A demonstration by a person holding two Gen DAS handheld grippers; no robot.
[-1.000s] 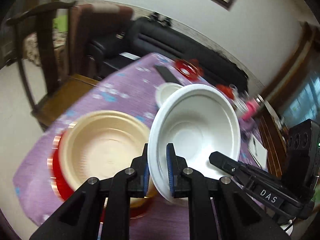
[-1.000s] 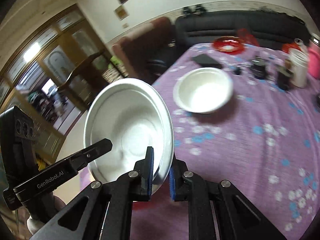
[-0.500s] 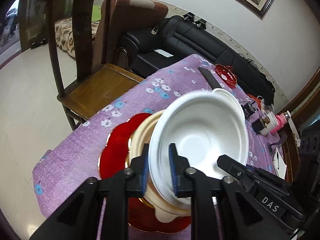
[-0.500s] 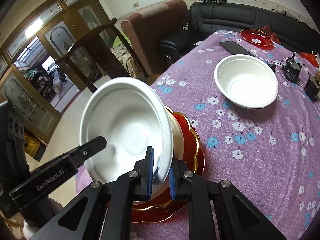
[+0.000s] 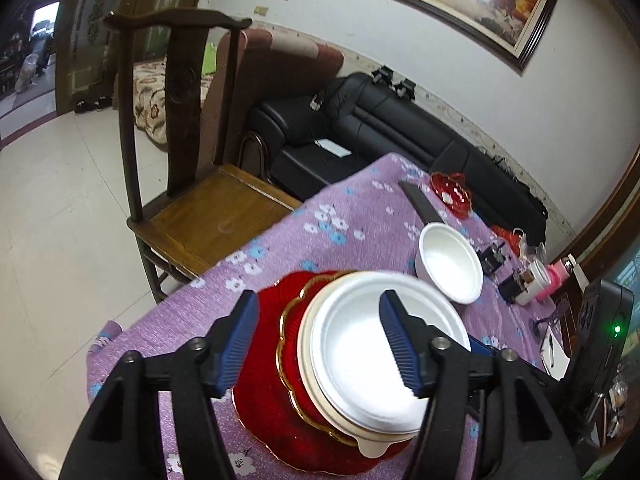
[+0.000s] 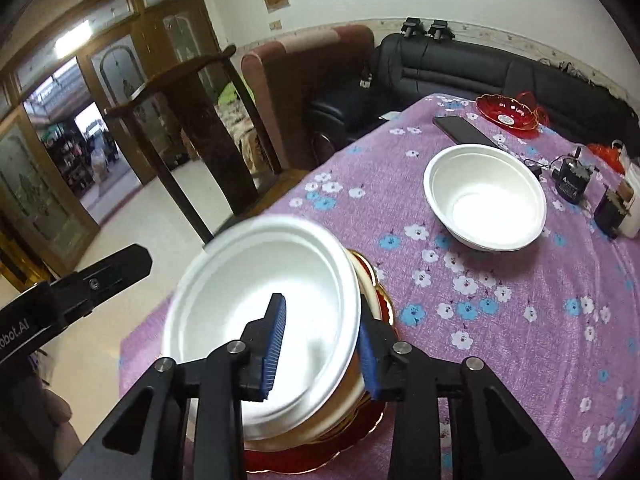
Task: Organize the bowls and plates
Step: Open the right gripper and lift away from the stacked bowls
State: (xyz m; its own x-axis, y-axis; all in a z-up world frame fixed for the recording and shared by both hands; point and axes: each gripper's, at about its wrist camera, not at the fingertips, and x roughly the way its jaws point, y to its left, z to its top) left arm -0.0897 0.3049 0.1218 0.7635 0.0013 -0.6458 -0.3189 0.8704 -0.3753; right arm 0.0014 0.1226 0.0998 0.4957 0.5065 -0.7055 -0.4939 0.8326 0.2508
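— What did the table (image 5: 360, 216) look like at that point?

— A stack sat at its near corner by the wooden chair (image 5: 192, 184): red plate (image 5: 268, 408), beige plate (image 5: 306, 372), and the white plate (image 5: 360, 352) I'd carried in, now on top.

— And the claws?

— Both had just been opening. My left gripper (image 5: 320, 344) stood wide apart, touching nothing. My right gripper (image 6: 320, 348) straddled the rim, pads off it.

— So it's released?

— I judged so. The white bowl (image 6: 484, 196) further along remained to sort.

The left hand-held gripper (image 5: 320, 340), jaws just opening, straddles the white bowl (image 5: 360, 364) stacked on red plates (image 5: 264, 408).
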